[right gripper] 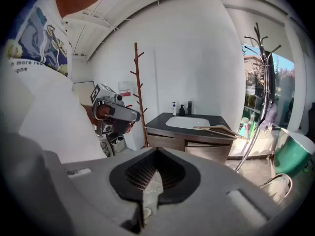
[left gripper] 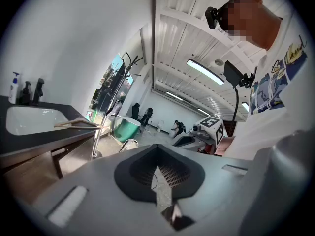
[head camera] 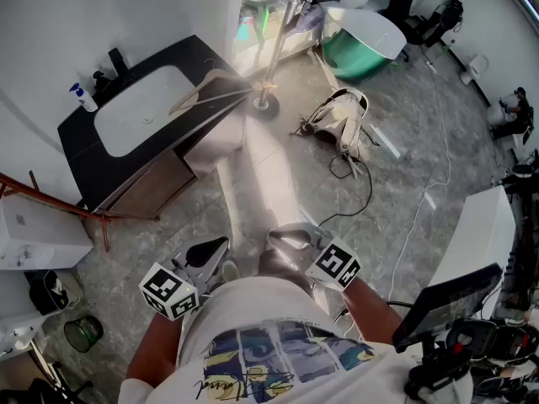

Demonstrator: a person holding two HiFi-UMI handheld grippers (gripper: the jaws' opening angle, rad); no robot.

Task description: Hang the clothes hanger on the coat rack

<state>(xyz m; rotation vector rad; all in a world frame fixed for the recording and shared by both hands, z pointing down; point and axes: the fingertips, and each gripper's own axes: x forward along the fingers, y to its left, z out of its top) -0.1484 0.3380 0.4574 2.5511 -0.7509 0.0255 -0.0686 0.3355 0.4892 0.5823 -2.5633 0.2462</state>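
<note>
Head view: hanger [head camera: 217, 99] lies flat on the counter [head camera: 84, 154], right of the empty sink [head camera: 139, 108], far and left of both grippers. Its long axis runs left-right, right tip near the rack [head camera: 275, 40]. Left gripper [head camera: 209, 252] looks slightly nearer than right gripper [head camera: 290, 237]. Both have jaws pressed together, nothing held.

I'm wearing a white short-sleeved T-shirt [head camera: 253, 310] with a blue-and-yellow print; my grey left tool [head camera: 210, 255] and right tool [head camera: 290, 241] each carry a black-and-white marker cube [head camera: 168, 291].
</note>
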